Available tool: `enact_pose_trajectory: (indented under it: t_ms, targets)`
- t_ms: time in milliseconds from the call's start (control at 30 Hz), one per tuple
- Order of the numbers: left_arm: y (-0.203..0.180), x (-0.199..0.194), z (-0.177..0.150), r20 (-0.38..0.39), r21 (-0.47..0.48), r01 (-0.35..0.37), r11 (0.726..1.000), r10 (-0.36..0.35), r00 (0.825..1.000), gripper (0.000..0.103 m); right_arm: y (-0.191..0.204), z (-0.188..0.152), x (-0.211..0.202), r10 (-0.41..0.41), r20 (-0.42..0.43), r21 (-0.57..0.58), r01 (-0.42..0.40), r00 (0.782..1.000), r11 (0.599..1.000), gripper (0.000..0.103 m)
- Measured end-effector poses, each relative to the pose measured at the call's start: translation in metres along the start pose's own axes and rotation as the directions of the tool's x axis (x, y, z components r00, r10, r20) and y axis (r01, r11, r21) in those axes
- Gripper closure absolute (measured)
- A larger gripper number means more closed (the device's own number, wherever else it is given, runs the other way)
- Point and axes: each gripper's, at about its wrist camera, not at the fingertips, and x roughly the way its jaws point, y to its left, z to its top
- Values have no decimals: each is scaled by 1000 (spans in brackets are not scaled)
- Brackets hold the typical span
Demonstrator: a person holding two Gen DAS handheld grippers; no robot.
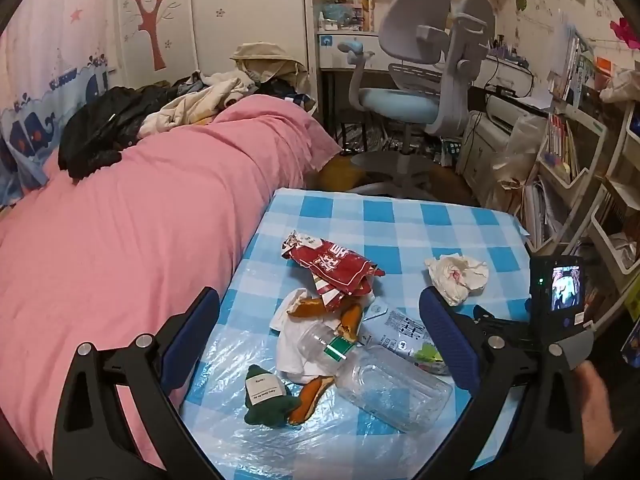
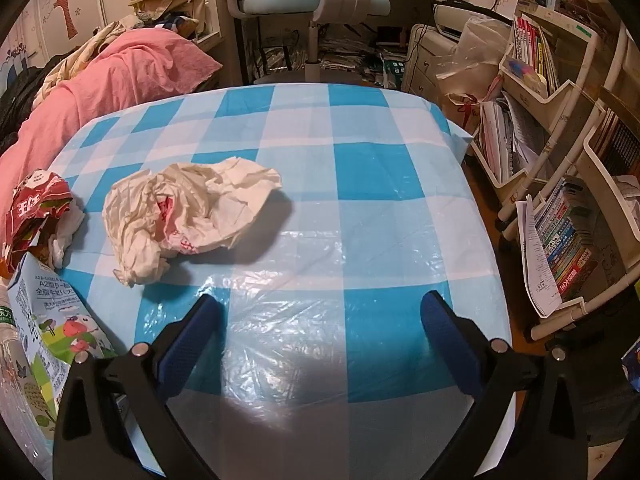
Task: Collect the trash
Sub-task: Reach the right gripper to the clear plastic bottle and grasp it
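In the right wrist view, the red crinkled snack wrapper (image 2: 34,212), the printed milk carton with cartoon cows (image 2: 48,320) and the clear plastic bottle with a green label (image 2: 10,360) are all cut off by the left edge. In the left wrist view, the white crumpled cloth (image 1: 294,354) and the orange peel pieces (image 1: 348,320) lie partly hidden under the wrapper and bottle. The print on the dark green pouch's white label (image 1: 262,388) is too small to read.

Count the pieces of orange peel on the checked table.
3, though more may hide under the wrappers: one peel below the red wrapper, one at the bottle neck, one beside the green pouch.
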Motion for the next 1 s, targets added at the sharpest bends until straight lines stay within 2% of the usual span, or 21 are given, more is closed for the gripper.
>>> enact_pose_trajectory:
  t_ms: [300,400,433,500,567,667,800,1000]
  targets:
    - [3,5,3,-16,-3,1,1000,-1,1000,6,0,0,1,-1,-5,18,1,1000,1000,6]
    - [-2,7,6,11,-12,-3,1000,3,1000,6,5,4,-3,47,-55,-10,-48,997,999,6]
    - [-2,7,5,11,-9,-5,1000,6,1000,6,4,4,-9,77,-47,-6,-77,996,997,6]
    - [-2,7,4,13,-8,-13,1000,13,1000,6,8,4,-36,68,49,-27,-67,996,997,6]
    - [0,7,3,14,-12,-20,1000,20,1000,6,13,6,-70,82,158,-79,-70,984,994,6]
    - [13,3,2,17,-39,-32,999,32,999,6,15,3,-111,185,265,-130,-155,946,979,6]
    - [33,5,0,14,-97,-47,994,48,999,6,28,-8,-120,293,211,-194,-254,933,948,6]
    - [47,5,-4,-4,-98,-85,992,85,996,7,54,-16,-134,347,198,-324,-273,917,906,6]
